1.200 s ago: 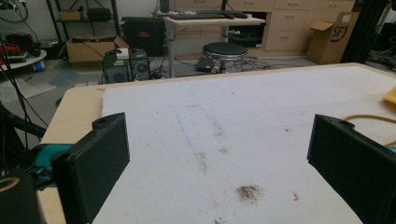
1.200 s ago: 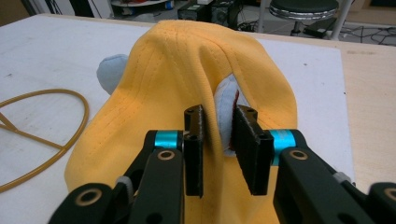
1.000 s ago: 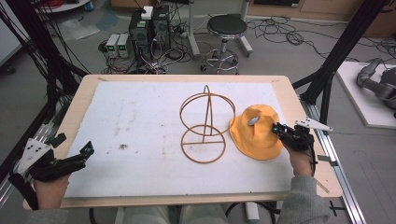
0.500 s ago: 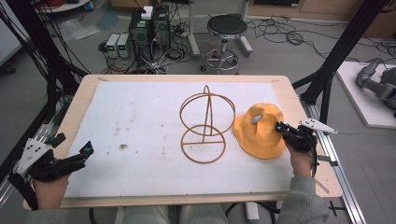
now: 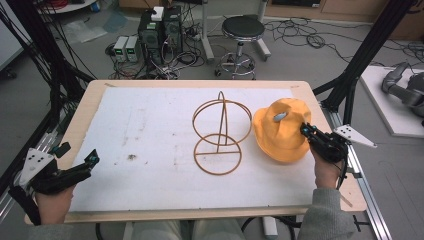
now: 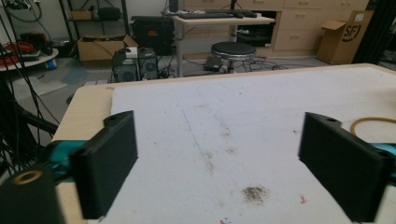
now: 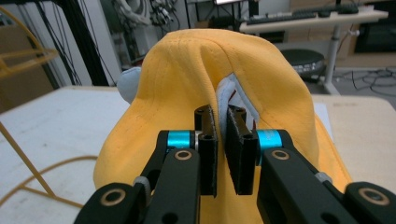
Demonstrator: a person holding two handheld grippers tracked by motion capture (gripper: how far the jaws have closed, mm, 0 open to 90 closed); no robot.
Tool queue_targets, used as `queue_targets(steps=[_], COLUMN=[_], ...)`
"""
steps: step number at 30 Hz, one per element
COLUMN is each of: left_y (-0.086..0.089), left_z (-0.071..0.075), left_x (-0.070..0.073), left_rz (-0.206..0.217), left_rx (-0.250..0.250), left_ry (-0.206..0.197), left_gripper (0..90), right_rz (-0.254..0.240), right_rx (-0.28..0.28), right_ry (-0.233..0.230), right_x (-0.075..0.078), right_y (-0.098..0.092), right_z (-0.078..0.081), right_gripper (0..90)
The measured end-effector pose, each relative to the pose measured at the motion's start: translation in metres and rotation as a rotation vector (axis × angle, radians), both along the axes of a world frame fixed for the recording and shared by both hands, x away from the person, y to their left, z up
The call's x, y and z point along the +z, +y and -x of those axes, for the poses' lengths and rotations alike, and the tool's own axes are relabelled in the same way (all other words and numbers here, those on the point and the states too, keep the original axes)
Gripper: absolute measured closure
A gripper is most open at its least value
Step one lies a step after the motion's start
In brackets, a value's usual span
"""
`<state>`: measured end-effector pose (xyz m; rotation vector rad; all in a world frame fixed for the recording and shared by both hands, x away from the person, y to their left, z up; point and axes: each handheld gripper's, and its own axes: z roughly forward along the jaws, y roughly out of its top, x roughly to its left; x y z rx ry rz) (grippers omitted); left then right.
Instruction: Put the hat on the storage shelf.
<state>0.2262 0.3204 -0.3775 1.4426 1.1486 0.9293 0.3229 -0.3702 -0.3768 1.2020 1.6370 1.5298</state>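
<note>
On the wooden table (image 5: pixel 85 107) a stained white mat (image 5: pixel 150 125) carries a wire stand (image 5: pixel 220 132) and a yellow cap (image 5: pixel 280 130). Right tool (image 5: pixel 306 131) pinches the cap's brim; left tool (image 5: pixel 80 162) gapes wide. Beyond stand a stool (image 5: pixel 242 30) and computers (image 5: pixel 160 25).

A pale wooden desk (image 5: pixel 95 95) carries a white foam sheet (image 5: pixel 150 125) that covers most of its top, marked with a dark smudge (image 5: pixel 132 157) near the front left corner. Beyond the desk's far edge stand a round black stool (image 5: pixel 242 29) on the grey floor and two black computer towers (image 5: pixel 161 27) among tangled cables.
</note>
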Motion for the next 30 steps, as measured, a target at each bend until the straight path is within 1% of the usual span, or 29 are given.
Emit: queue_targets(steps=[1,4,6,8,9,10,11,12,13,14,15,16,17,18,19,21,22,24,25,26,27,29,30], left_y=[0.000,0.000,0.000,0.000,-0.001,-0.001,-0.001,0.000,0.000,0.000,0.000,0.000,0.000,0.000,0.000,0.000,0.000,0.000,0.001,0.001,0.002,0.003,0.003], left_z=[0.000,0.000,0.001,0.001,0.001,0.001,0.001,0.001,0.001,0.001,0.001,0.001,0.001,0.001,0.001,0.001,0.001,0.001,0.002,0.002,0.002,0.002,0.002], left_x=[0.000,0.000,0.000,0.000,0.000,0.000,0.000,0.000,-0.001,-0.001,-0.001,-0.001,-0.002,-0.002,-0.002,-0.002,-0.002,-0.002,-0.002,-0.002,-0.002,-0.002,-0.003], left_rz=[-0.001,0.002,-0.005,-0.005,-0.007,-0.007,-0.005,-0.004,-0.007,-0.010,-0.013,-0.012,-0.011,-0.013,-0.012,-0.009,-0.010,-0.002,-0.004,-0.002,0.000,-0.001,-0.002], left_rx=[0.004,-0.001,-0.005,-0.012,-0.012,-0.005,-0.003,-0.007,-0.012,-0.013,-0.012,-0.012,-0.010,-0.011,-0.013,-0.011,-0.002,-0.002,-0.003,-0.001,-0.002,-0.003,-0.004], left_ry=[0.001,-0.004,-0.006,-0.008,-0.009,-0.012,-0.013,-0.013,-0.015,-0.016,-0.017,-0.017,-0.016,-0.014,-0.012,-0.013,-0.017,-0.022,-0.023,-0.026,-0.027,-0.025,-0.024], left_gripper=[15.6,15.3,15.1,14.7,14.7,11.3,9.8,9.8,9.8,9.8,9.7,9.0,8.2,8.2,6.3,6.3,2.1,1.7,1.7,1.7,1.7,1.7,1.7], right_rz=[-0.006,-0.020,-0.047,-0.089,-0.089,-0.117,-0.127,-0.127,-0.131,-0.131,-0.131,-0.139,-0.145,-0.145,-0.162,-0.164,-0.163,-0.163,-0.170,-0.170,-0.176,-0.180,-0.194], right_rx=[0.001,0.011,0.030,0.048,0.048,0.054,0.052,0.052,0.053,0.053,0.051,0.049,0.047,0.047,0.055,0.057,0.060,0.061,0.067,0.067,0.075,0.078,0.083], right_ry=[-0.023,-0.058,-0.076,-0.104,-0.104,-0.124,-0.138,-0.138,-0.162,-0.162,-0.173,-0.198,-0.208,-0.208,-0.226,-0.231,-0.251,-0.257,-0.272,-0.272,-0.286,-0.291,-0.299], right_x=[0.006,0.016,0.022,0.027,0.027,0.032,0.036,0.036,0.041,0.041,0.044,0.049,0.051,0.051,0.055,0.056,0.060,0.061,0.065,0.065,0.068,0.070,0.072], right_y=[0.001,0.002,0.001,-0.001,-0.001,-0.003,-0.004,-0.004,-0.005,-0.005,-0.005,-0.006,-0.006,-0.006,-0.007,-0.007,-0.005,-0.005,-0.004,-0.004,-0.003,-0.002,-0.001], right_z=[0.003,0.007,0.010,0.013,0.013,0.016,0.018,0.018,0.021,0.021,0.023,0.027,0.029,0.029,0.033,0.035,0.038,0.039,0.041,0.041,0.044,0.045,0.047], right_gripper=[84.5,84.5,84.5,84.5,84.5,84.5,84.5,84.5,84.5,84.5,84.5,84.5,84.5,84.5,84.5,84.5,84.5,84.5,84.5,84.5,84.6,84.5,84.6])
